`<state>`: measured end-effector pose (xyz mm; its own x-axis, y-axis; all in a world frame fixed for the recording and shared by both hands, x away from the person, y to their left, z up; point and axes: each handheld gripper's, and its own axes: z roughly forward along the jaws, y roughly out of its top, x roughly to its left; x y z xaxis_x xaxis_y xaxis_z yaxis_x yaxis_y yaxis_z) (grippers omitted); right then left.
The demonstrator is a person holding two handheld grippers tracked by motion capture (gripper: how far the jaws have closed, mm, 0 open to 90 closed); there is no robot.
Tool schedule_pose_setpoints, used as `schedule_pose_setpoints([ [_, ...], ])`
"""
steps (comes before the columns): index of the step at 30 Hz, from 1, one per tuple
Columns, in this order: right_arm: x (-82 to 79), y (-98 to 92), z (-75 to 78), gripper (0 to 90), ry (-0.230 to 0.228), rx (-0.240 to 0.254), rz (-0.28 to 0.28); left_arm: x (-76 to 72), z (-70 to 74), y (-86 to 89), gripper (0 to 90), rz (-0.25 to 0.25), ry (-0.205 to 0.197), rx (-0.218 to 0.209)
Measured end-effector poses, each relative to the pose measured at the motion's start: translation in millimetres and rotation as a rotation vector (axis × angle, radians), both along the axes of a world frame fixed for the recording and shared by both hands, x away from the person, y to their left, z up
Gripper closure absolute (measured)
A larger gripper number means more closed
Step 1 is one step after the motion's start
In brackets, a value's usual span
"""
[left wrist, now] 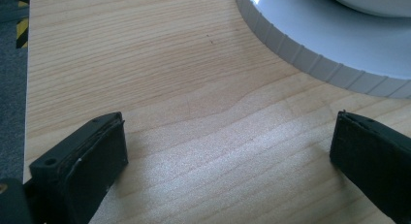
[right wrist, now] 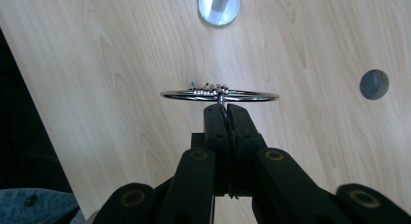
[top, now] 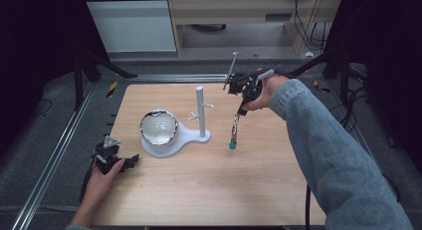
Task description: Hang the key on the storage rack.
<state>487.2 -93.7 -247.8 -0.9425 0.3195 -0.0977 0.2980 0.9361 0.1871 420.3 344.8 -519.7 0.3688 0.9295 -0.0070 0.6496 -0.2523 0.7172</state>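
Pale wooden surface (top: 199,190) on grey carpeted floor (top: 45,140), dark frames around.
Left tool (left wrist: 228,151) gapes empty beside white stand base (left wrist: 329,44); right tool (right wrist: 225,110) is clamped on a thin metal ring (right wrist: 242,95) raised above the wood.

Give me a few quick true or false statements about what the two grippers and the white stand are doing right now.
1. The right gripper is shut on a metal ring. True.
2. The left gripper grips the bowl. False: it is open over bare table.
3. A bowl sits on the white stand. True.
4. The ring hangs on the stand's post. False: the right gripper holds it, beside the stand.
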Motion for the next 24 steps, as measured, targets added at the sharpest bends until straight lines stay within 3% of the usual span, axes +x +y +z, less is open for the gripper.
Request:
schedule_pose_setpoints([
  [24, 10.0, 26.2, 13.6, 88.5, -0.009, 0.014, 0.024, 0.0, 0.0, 0.0, 0.0, 0.000, 0.000, 0.000],
])
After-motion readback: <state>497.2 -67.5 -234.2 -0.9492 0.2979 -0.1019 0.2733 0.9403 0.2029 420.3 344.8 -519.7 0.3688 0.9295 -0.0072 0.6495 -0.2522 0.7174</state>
